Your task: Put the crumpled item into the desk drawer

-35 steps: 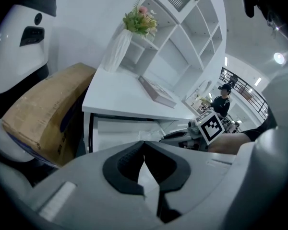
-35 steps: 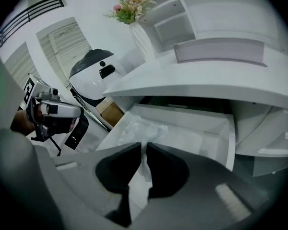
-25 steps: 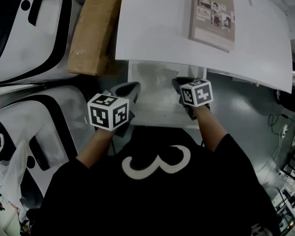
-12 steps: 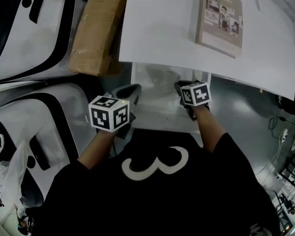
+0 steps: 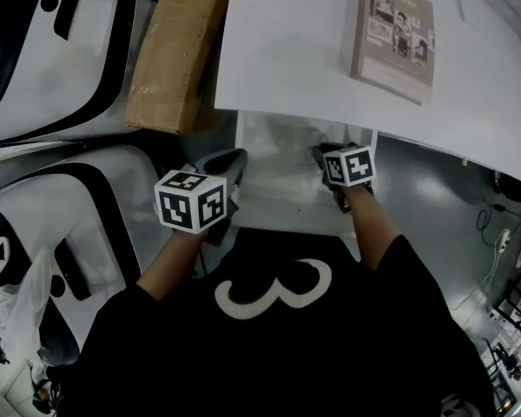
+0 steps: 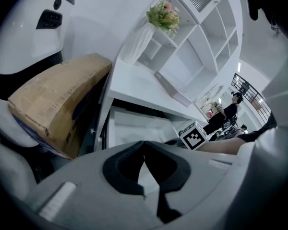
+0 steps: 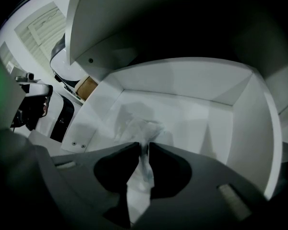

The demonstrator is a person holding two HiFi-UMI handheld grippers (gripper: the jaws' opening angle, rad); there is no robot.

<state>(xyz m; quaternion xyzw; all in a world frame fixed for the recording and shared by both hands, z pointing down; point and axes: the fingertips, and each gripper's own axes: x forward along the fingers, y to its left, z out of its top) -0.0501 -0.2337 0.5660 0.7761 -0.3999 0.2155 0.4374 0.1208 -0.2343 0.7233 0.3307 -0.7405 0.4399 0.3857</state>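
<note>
The white desk drawer point(image 5: 273, 200) stands pulled out under the desk top point(image 5: 286, 59). My right gripper point(image 5: 321, 153) reaches into it at its right side. A crumpled clear plastic item point(image 7: 145, 128) is pinched between the tips of the right gripper point(image 7: 144, 146) and hangs just above the drawer floor point(image 7: 201, 119); the jaws are opening. In the head view the plastic point(image 5: 282, 135) shows faintly at the drawer's back. My left gripper point(image 5: 234, 156) hovers at the drawer's left edge, shut and empty point(image 6: 144, 146).
A cardboard box point(image 5: 174, 50) leans left of the desk, beside white and black machine shells point(image 5: 52, 59). A book point(image 5: 395, 26) lies on the desk top. A vase with flowers point(image 6: 140, 38) stands on the desk, with shelves behind it. Cables lie on the grey floor point(image 5: 495, 224).
The right gripper has edged slightly deeper into the drawer, under the desk edge. The left gripper has stayed at the drawer's left edge.
</note>
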